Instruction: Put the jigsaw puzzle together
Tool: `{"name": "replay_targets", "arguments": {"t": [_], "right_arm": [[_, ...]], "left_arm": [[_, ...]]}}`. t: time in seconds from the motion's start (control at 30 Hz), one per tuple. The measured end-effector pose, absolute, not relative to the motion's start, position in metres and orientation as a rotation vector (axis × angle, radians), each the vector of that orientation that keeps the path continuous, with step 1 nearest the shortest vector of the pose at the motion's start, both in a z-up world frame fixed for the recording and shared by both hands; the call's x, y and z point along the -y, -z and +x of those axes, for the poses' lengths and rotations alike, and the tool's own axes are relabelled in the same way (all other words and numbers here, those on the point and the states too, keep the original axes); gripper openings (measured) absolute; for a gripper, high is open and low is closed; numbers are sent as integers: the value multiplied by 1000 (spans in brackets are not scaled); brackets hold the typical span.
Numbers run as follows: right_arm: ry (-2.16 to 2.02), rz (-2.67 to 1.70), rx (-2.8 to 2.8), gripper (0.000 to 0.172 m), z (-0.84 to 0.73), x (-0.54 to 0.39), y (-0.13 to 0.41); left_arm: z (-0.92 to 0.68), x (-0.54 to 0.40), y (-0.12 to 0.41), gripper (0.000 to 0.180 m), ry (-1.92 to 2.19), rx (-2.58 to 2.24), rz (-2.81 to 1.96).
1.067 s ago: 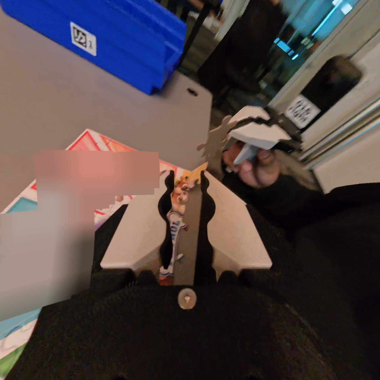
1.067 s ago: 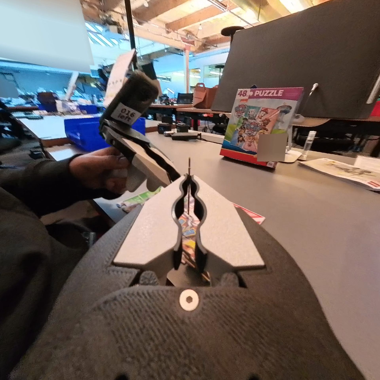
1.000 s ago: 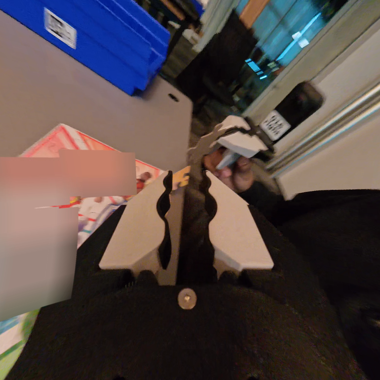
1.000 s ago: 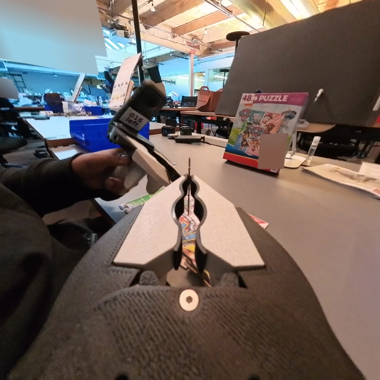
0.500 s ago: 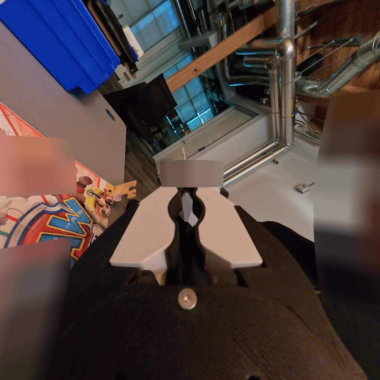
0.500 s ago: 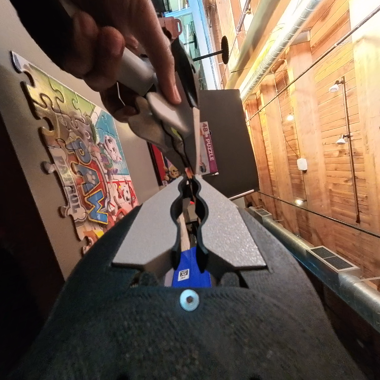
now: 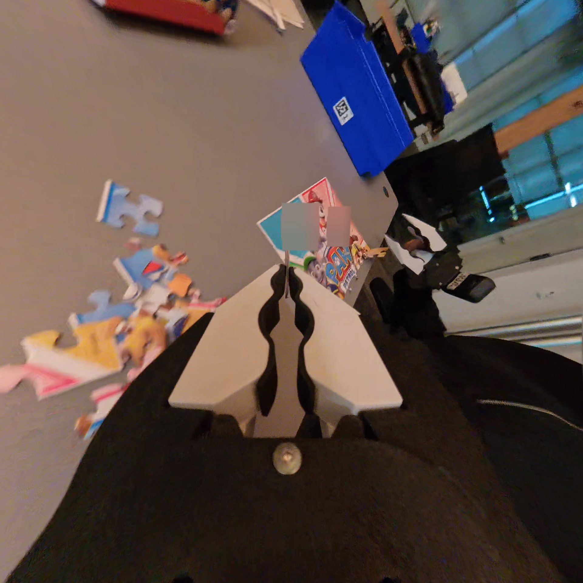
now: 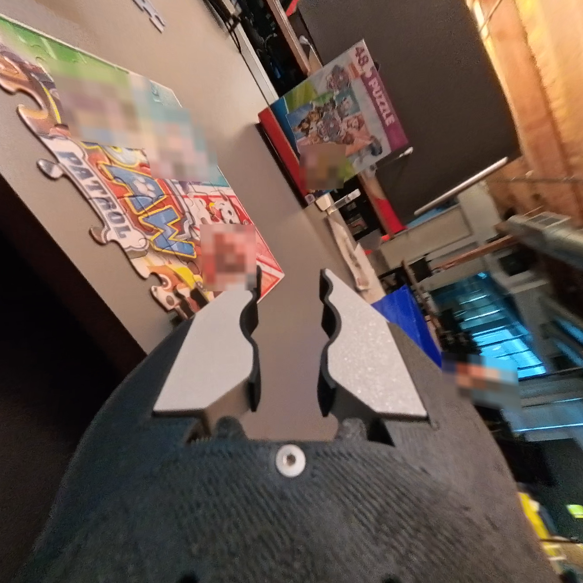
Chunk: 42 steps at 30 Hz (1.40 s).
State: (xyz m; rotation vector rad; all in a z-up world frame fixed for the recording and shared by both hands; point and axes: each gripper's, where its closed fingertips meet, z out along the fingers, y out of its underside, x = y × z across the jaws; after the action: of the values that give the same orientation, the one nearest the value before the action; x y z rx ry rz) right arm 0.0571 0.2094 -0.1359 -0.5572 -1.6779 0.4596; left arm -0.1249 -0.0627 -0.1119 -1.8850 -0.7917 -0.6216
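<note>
Puzzle piece (image 7: 286,277), seen edge-on as a thin sliver, sits clamped between the fingertips of the left claw (image 7: 286,274); both black pads press against its flat faces, and it stands upright out of the tips above the grey worktop (image 7: 157,110).

Left claw surroundings:
- Loose puzzle pieces (image 7: 126,303) lie scattered on the worktop to the left of the claw, some overlapping, one blue piece (image 7: 129,208) lying apart from the cluster.
- Partly assembled puzzle (image 7: 328,252) lies flat beyond the fingertips, near the worktop corner.
- Blue bin (image 7: 356,91) stands farther back at the worktop edge, bearing a small white label.
- Red-sided puzzle box (image 7: 170,12) appears at the far top edge, blurred.

Right claw (image 8: 289,284) is released: its two fingers stand well apart with only bare worktop visible between them, and nothing is gripped. In the left wrist view the same claw (image 7: 416,246) hangs off the worktop corner, just beside the assembled puzzle's edge, jaws spread.

Right claw surroundings:
- Assembled puzzle (image 8: 151,195) lies to the left of the fingers; its red-bordered corner reaches close to the left fingertip (image 8: 257,284).
- Puzzle box (image 8: 340,120) stands upright farther along the worktop.
- Blue bin (image 8: 407,318) shows past the right finger.
</note>
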Motion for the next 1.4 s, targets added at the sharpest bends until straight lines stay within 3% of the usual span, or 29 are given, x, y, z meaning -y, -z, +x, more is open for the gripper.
{"name": "replay_targets", "arguments": {"t": [0.17, 0.33, 0.5, 0.67, 0.83, 1.0, 1.07, 1.23, 1.4], "right_arm": [[-480, -626, 1678, 40, 58, -223, 139], [-564, -604, 1829, 54, 64, -207, 159], [-686, -692, 1983, 69, 76, -206, 181], [-798, -758, 2061, 74, 84, -203, 190], [-911, -759, 2152, 67, 97, -186, 191], [-864, -759, 2270, 79, 109, -181, 208], [-765, -732, 2297, 70, 109, -185, 217], [-708, -635, 2256, 21, 109, -187, 209], [-831, -592, 2199, 1, 113, -175, 184]], "left_arm": [[-139, 104, 144, 2, 708, 946, -1871], [-164, 130, 182, 41, 573, 1167, -1949], [-177, 124, 136, 41, 352, 1082, -1854], [-133, 55, 105, 39, 350, 793, -1942], [-51, -33, 118, 37, 536, 479, -2090], [16, -75, 150, 37, 718, 278, -2234], [21, -79, 154, 37, 721, 265, -2247], [9, -77, 133, 36, 745, 309, -2124], [11, -75, 113, 35, 845, 318, -1999]]}}
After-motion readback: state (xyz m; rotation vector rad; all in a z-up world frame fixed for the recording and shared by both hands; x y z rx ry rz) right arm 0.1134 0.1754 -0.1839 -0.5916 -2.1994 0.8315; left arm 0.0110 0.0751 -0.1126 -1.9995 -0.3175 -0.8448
